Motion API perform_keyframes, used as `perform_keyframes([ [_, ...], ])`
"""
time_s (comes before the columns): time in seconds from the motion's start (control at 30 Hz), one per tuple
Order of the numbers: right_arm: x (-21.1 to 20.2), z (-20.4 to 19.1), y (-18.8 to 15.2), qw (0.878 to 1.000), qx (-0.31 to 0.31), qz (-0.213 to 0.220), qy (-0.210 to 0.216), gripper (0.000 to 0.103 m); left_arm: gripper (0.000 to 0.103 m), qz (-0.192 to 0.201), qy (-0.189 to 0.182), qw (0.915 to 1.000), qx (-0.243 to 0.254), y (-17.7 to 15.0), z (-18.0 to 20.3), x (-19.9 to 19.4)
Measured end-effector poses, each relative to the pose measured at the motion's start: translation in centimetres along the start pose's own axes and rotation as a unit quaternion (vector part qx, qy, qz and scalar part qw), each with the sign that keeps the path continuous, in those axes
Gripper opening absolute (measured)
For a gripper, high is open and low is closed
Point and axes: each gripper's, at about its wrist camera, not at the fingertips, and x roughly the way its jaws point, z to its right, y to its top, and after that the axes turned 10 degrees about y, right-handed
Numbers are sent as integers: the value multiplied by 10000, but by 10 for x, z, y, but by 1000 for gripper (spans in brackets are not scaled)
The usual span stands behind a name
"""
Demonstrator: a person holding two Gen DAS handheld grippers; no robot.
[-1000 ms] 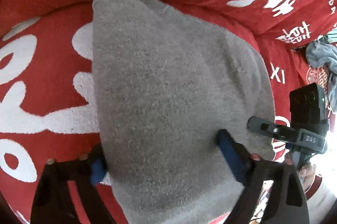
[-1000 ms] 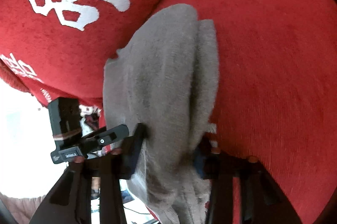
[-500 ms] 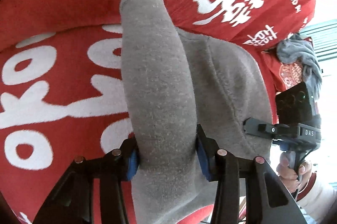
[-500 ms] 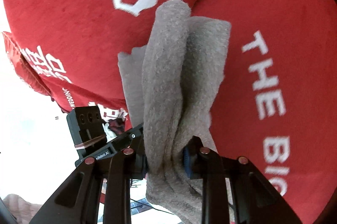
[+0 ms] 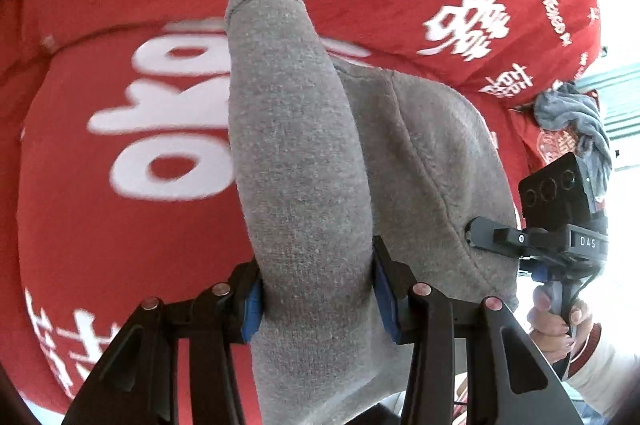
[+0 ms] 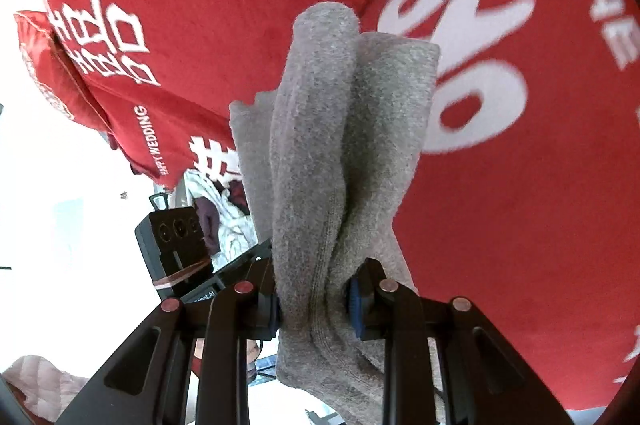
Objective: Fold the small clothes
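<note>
Over a red blanket (image 5: 100, 225) with white lettering, the left gripper (image 5: 316, 289) and right gripper (image 6: 316, 301), which a second ago stood wider around the flat grey garment (image 5: 304, 153), now each pinch a bunched ridge of it, raised for folding.

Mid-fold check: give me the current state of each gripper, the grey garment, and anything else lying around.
left gripper: shut on the grey garment, fabric bunched between its blue pads.
right gripper: shut on the grey garment.
grey garment: gathered lengthwise, held at two points over the red blanket.
blue-grey cloth: crumpled, lying at the far right.
</note>
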Motion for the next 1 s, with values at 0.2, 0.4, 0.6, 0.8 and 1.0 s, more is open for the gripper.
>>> perform_keyframes([
  [0.2, 45, 13, -2, 9989, 9, -204, -420, 28, 48, -51, 362, 9988, -334, -18, -37, 20],
  [0.4, 33, 17, 16, 9701, -6, 78, -2426, 35, 64, 174, 1220, 9867, -1064, -31, -75, 17],
  [0.6, -4, -1, 4, 9513, -165, 458, -3044, 43, 64, 310, 1521, 9820, -1075, -35, -83, 0],
  [0.8, 20, 7, -17, 9729, 35, -28, -2312, 40, 64, 493, 1304, 9885, -586, -34, -47, -11],
  [1.0, 38, 0, -22, 9435, -451, 18, -3283, 9, 64, 359, 1203, 9914, -355, -35, -20, 13],
])
